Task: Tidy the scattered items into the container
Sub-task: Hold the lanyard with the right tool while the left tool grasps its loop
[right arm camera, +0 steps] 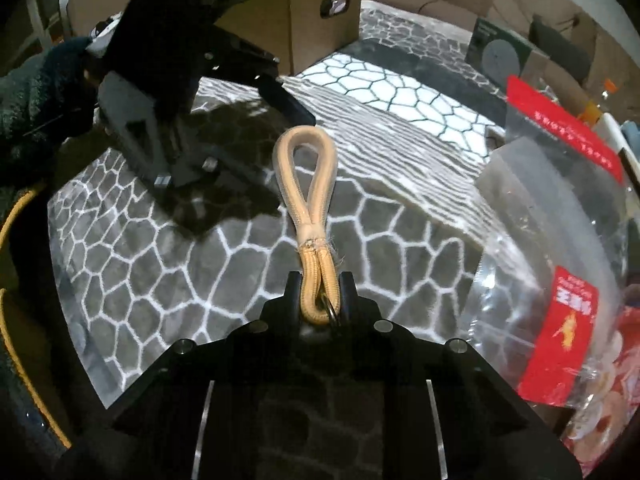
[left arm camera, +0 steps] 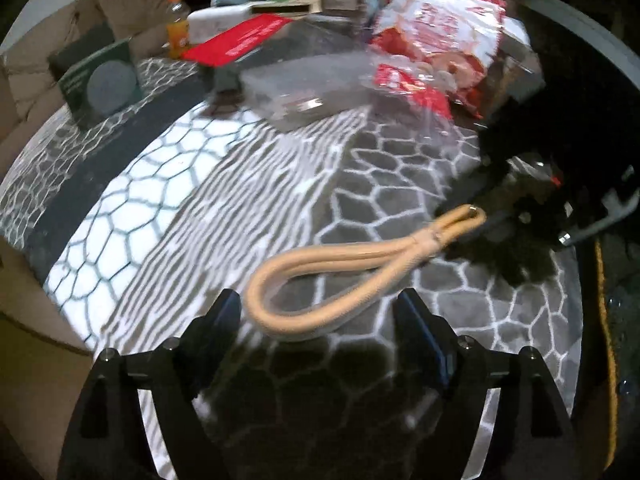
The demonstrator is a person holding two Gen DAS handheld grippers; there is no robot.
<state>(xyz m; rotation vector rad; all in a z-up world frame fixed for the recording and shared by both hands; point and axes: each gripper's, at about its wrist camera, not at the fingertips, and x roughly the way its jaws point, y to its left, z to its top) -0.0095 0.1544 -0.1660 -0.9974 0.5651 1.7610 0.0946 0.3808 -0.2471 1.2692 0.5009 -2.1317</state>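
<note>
— Two grippers? How do they stand?
— Right gripper (right arm camera: 320, 280) is clamped on the ring end of the beige cord loop (right arm camera: 306, 184); left gripper (left arm camera: 318, 310) gapes wide around the loop's far bend, pads clear.
— And the cord?
— Stretched over the patterned cloth (left arm camera: 400, 168), beside a clear snack bag (right arm camera: 560, 264).

blurred — far clutter (left arm camera: 280, 12) | hidden — rope end (right arm camera: 320, 312) inside right tool (right arm camera: 320, 280)

The braided cloth rope loop (right arm camera: 306, 184) is looking matt and frayed; beside it, crinkly clear plastic bags (right arm camera: 560, 280) are gleaming glossy over the soft patterned rug (right arm camera: 160, 264).
</note>
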